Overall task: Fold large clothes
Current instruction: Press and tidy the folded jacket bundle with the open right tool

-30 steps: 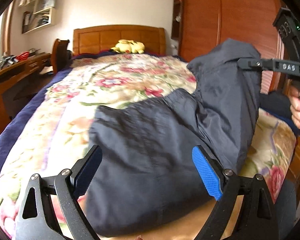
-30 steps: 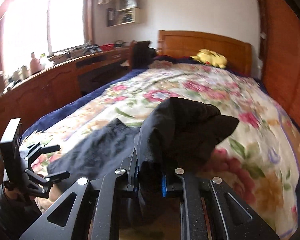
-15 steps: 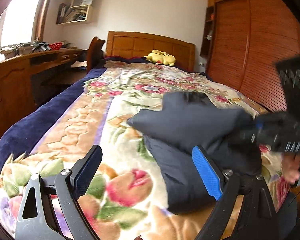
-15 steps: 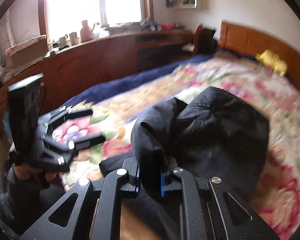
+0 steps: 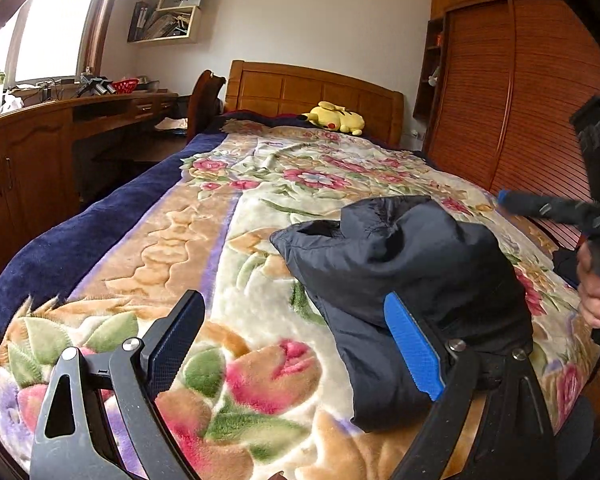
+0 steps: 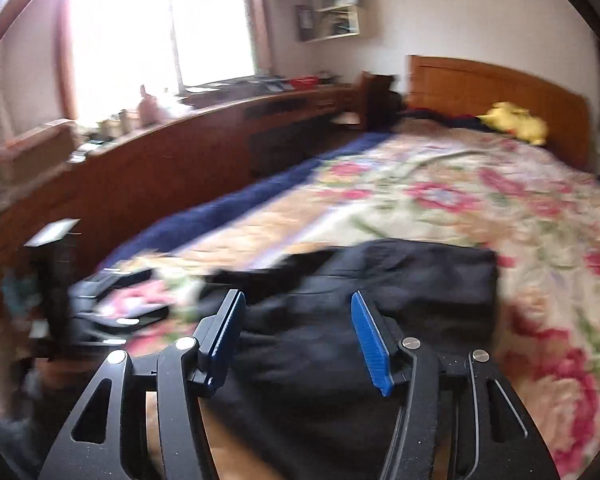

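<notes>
A dark navy garment (image 5: 400, 264) lies bunched and folded over on the flowered bedspread (image 5: 260, 208), near the foot of the bed. My left gripper (image 5: 296, 340) stands open just left of it, with only bedspread between its fingers. In the right wrist view the garment (image 6: 380, 276) spreads flat under my right gripper (image 6: 298, 332). Its jaws are opening and the blue pads (image 6: 370, 336) stand clear of the cloth. The right gripper (image 5: 540, 208) also shows blurred at the right edge of the left wrist view, held by a hand (image 5: 596, 292).
A yellow plush toy (image 5: 336, 118) lies by the wooden headboard (image 5: 312, 88). A long wooden desk (image 5: 60, 120) with clutter runs along the left of the bed, and a wooden wardrobe (image 5: 520, 100) stands on the right. The left gripper (image 6: 112, 296) appears blurred at the left.
The right gripper carried the pinched fold down and across, then opened off it; the garment now lies folded on the bed. The left gripper shifted left, off the garment.
</notes>
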The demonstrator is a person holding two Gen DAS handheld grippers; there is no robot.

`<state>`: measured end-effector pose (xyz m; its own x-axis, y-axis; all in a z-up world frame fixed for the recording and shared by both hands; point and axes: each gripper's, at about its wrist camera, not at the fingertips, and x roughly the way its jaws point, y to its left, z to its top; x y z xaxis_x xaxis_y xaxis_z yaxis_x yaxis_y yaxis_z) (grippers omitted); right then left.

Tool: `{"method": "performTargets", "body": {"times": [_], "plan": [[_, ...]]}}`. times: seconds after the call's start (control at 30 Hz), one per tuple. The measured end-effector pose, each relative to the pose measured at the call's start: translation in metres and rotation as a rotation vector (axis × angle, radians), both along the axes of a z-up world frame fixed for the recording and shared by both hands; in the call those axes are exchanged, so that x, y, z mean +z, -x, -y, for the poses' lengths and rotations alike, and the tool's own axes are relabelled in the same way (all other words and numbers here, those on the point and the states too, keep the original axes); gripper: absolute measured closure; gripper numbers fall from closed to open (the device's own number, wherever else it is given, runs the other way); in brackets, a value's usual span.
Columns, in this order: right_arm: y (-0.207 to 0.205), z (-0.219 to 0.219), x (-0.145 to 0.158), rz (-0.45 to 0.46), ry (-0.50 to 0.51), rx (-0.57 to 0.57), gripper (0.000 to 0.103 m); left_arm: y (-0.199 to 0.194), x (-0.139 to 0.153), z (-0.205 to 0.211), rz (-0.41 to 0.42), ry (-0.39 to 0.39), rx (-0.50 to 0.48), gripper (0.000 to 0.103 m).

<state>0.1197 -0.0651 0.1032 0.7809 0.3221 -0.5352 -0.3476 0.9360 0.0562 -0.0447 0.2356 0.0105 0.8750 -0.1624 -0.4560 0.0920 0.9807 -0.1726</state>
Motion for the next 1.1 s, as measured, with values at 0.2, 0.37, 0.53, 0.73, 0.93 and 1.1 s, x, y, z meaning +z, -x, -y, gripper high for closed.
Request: {"method": "performTargets", "body": {"times": [0.2,0.37,0.53,0.73,0.93,1.1], "plan": [[-0.034,-0.023,-0.049,-0.112,0.011,0.024,0.047,0.003,0.003,-0.007,0.013,0.011,0.021,0.011],[-0.060,-0.044,-0.083,-0.198,0.004,0.079,0.054,0.002,-0.002,-0.016,0.001,0.016,0.036,0.011],[-0.072,-0.054,-0.092,-0.194,0.033,0.081,0.054,0.002,-0.003,-0.019,-0.002,0.020,0.039,0.011],[-0.070,-0.054,-0.089,-0.172,0.035,0.064,0.054,0.003,-0.007,-0.018,-0.012,-0.010,0.022,0.011],[-0.036,-0.047,-0.068,-0.059,0.100,0.036,0.050,0.012,-0.016,-0.020,-0.043,-0.040,0.023,0.011],[-0.047,-0.031,-0.064,-0.015,0.125,-0.034,0.046,0.017,-0.024,-0.025,-0.075,-0.060,0.039,0.011]]}}
